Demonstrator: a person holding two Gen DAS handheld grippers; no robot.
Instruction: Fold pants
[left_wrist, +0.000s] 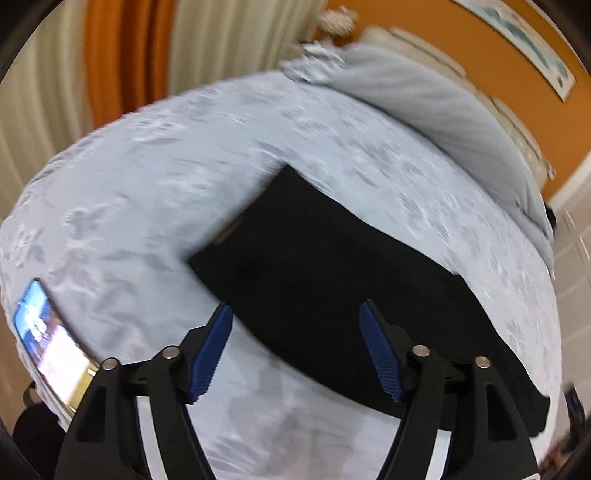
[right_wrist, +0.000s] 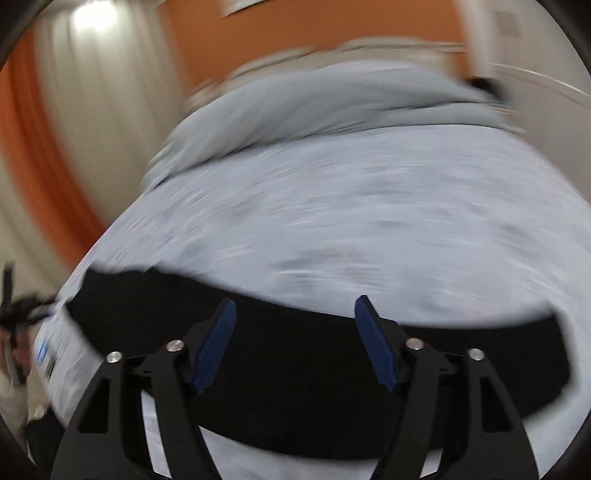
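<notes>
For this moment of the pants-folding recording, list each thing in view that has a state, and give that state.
Black pants: folded into a long flat strip, lying on the bed.
Pale blue patterned bedspread: spread flat under the pants.
Grey duvet: bunched at the far end of the bed.
Smartphone: screen lit, lying on the bedspread's edge.
Left gripper: open, holding nothing.
Right gripper: open, holding nothing.
</notes>
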